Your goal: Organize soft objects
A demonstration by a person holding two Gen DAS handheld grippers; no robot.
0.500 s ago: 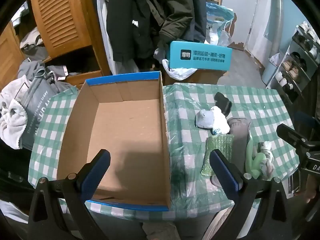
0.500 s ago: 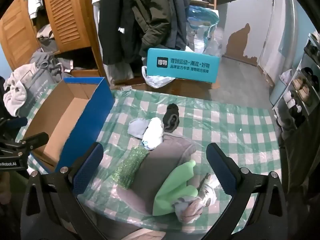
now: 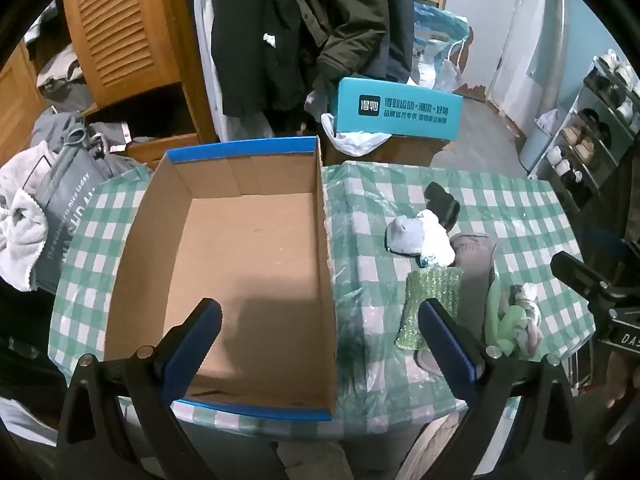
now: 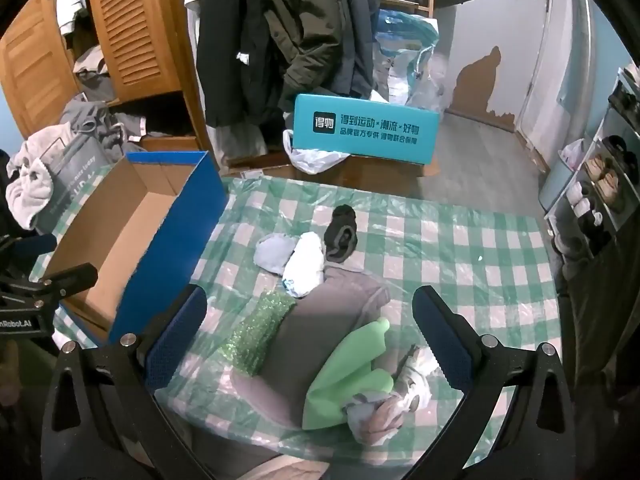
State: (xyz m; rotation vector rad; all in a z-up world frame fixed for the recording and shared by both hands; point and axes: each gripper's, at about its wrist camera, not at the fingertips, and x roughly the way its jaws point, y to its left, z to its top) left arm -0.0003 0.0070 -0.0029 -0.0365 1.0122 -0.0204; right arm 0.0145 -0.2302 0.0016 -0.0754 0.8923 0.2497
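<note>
Table: a table under a green-and-white checked cloth (image 4: pixel 460 248) with clear plastic film over it fills the lower half of both views.
Box: an open brown cardboard box with blue outer walls (image 3: pixel 248 264) sits on the left part of the table; in the right wrist view it lies at middle left (image 4: pixel 120 236).
Teal carton: a teal printed carton (image 4: pixel 364 130) stands beyond the table's far edge, upper centre, on top of a white plastic bag.
Grey cloth: a large grey-brown folded cloth (image 4: pixel 320 320) lies on the table at lower centre of the right wrist view, under several smaller pieces.
Green foam: a light green foam sheet (image 4: pixel 352 372) rests on the grey cloth, touching a bundled grey-and-white cloth (image 4: pixel 392 400) at its right.
Glitter piece: a green sparkly strip (image 4: pixel 256 332) lies along the grey cloth's left edge.
Small rolls: a pale grey roll (image 4: pixel 274 254), a white roll (image 4: pixel 306 264) and a black sock (image 4: pixel 342 236) sit touching in a row behind the grey cloth.
Left gripper: the left gripper (image 3: pixel 320 336) hangs over the box's near right corner, jaws spread wide, nothing between them.
Right gripper: the right gripper (image 4: pixel 310 332) hangs above the grey cloth and green foam, jaws spread wide, touching neither.
</note>
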